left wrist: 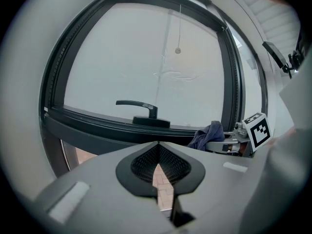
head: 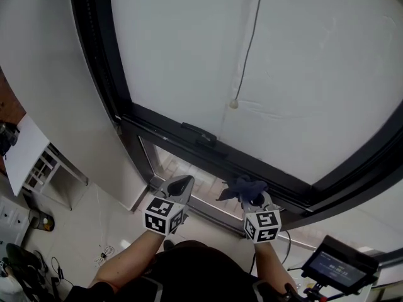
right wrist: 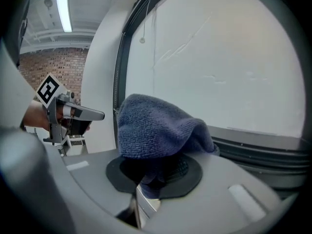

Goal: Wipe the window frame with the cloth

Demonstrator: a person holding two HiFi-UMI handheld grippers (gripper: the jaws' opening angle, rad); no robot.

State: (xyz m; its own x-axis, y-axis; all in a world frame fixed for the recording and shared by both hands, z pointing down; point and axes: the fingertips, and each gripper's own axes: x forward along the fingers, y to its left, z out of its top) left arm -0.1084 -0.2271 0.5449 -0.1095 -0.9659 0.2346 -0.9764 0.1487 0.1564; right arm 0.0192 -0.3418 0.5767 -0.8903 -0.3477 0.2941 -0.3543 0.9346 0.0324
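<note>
Your right tool (head: 253, 200) grips the blue cloth (head: 242, 187), held close to the lower bar of the window frame (head: 189, 134). Your left tool (head: 179, 185) hovers beside it, jaws closed on nothing.

No legible text, brand or number in any view. Cube (head: 165, 214) on left gripper (head: 179, 186) and cube (head: 262, 225) on right gripper (head: 252, 199): black-and-white square codes only, 0 characters. Screen (head: 339, 266), head view lower right: lit lines, too small to read.
</note>
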